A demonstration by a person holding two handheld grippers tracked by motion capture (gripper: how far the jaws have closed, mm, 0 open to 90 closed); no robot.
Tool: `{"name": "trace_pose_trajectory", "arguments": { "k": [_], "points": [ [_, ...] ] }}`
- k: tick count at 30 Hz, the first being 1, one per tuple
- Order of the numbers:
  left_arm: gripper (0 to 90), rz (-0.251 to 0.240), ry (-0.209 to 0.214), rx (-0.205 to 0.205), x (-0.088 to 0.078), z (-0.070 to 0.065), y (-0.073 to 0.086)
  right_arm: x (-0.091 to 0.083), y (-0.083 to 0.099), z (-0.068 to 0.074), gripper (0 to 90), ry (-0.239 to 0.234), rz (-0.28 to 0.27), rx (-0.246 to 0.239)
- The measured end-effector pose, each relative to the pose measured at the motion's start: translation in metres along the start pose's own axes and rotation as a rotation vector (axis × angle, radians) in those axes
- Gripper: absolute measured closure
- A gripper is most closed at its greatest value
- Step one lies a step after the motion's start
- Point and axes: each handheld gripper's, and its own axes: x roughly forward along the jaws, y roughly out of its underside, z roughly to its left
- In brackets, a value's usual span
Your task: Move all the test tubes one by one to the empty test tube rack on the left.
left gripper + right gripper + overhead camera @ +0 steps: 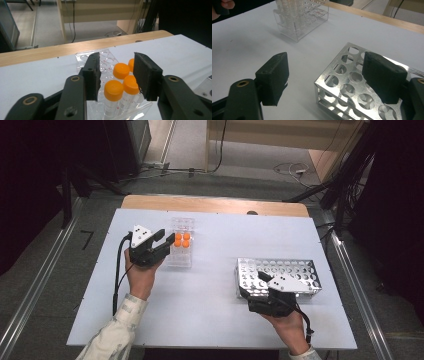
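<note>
The left gripper (pixel 116 75) is hovering over the clear rack (pixel 181 245), its jaws partly apart on either side of the orange-capped tubes (pixel 121 83) and gripping none of them. The tubes are standing in the rack, at the left of the table (pixel 215 315). The right gripper (pixel 324 77) is waiting with wide jaws at the near corner of the metal rack (pixel 347 87), holding nothing.

A white table top (pixel 215 270) with a bare wooden strip along its 12 o'clock edge carries 2 racks. A clear plastic rack (pixel 181 242) stands toward 11 o'clock, with 4 orange-capped tubes (pixel 182 240) upright in it. A perforated metal rack (pixel 278 276) rests well apart from it, toward 4 o'clock.
</note>
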Motion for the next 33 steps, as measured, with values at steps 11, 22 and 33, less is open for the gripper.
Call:
{"name": "trace_pose_trajectory", "arguments": {
  "k": [11,22,33],
  "points": [
    [24.9,0.031,0.021,-0.070,-0.005,0.000,0.006,0.001,0.001,-0.005,20.0,0.001,0.005,0.016],
    [19.4,0.037,0.033,-0.073,-0.014,-0.009,0.021,0.005,0.003,-0.012,19.9,0.016,0.011,0.026],
    [18.5,0.032,0.042,-0.053,-0.039,-0.014,0.031,0.003,0.008,-0.021,19.6,0.039,0.014,0.040]
  ]
}}
